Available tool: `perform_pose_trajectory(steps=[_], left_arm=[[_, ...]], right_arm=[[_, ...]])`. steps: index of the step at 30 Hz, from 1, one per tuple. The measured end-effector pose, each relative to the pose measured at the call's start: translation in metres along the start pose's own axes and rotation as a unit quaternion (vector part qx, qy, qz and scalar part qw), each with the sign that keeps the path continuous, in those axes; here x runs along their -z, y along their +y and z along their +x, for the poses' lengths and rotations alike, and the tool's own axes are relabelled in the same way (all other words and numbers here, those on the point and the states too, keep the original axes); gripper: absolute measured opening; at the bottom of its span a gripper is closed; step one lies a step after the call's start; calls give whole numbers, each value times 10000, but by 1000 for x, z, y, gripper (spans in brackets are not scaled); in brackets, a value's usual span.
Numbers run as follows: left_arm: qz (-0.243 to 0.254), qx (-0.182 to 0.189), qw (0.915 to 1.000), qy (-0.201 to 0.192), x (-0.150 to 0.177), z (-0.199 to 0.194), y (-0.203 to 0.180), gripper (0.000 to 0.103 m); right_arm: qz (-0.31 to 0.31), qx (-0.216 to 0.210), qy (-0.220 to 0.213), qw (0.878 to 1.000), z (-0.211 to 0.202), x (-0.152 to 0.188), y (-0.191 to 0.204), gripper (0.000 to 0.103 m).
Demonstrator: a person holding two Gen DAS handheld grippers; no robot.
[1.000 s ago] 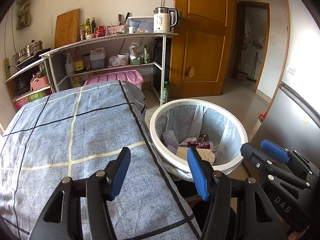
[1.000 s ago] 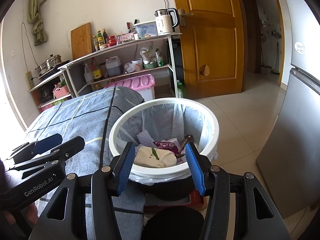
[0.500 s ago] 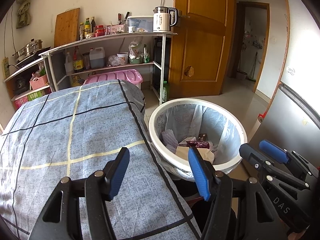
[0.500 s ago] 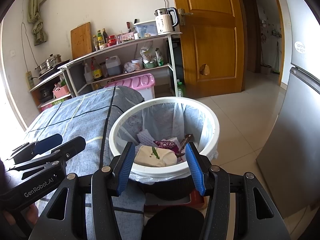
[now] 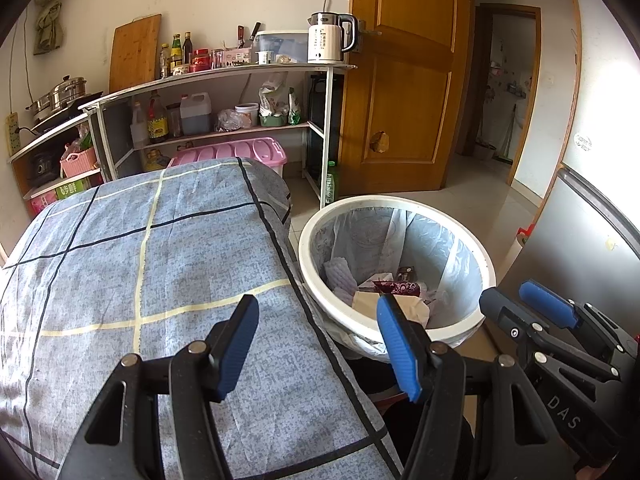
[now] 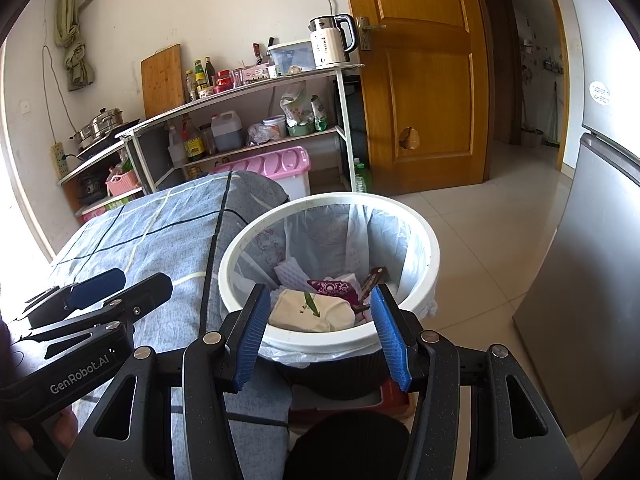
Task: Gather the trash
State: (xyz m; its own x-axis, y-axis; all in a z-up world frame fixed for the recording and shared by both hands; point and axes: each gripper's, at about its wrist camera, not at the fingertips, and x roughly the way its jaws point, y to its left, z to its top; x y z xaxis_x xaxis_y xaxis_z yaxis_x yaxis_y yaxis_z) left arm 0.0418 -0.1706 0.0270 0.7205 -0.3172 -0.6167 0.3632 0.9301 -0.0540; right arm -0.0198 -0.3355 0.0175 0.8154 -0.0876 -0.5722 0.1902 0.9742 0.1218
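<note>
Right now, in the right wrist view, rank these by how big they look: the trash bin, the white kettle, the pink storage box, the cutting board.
1. trash bin, largest, though it is also nearest the camera.
2. pink storage box.
3. cutting board and white kettle: too alike in apparent size to rank, board perhaps slightly bigger.
</note>
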Motion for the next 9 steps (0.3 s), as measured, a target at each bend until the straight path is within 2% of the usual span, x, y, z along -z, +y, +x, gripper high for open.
perform_pose_trajectory(steps=[9], left_arm=[[0, 11, 10000, 17, 0, 0, -2, 64]], right_arm=[[1, 1, -9, 10000, 1, 1, 0, 53]])
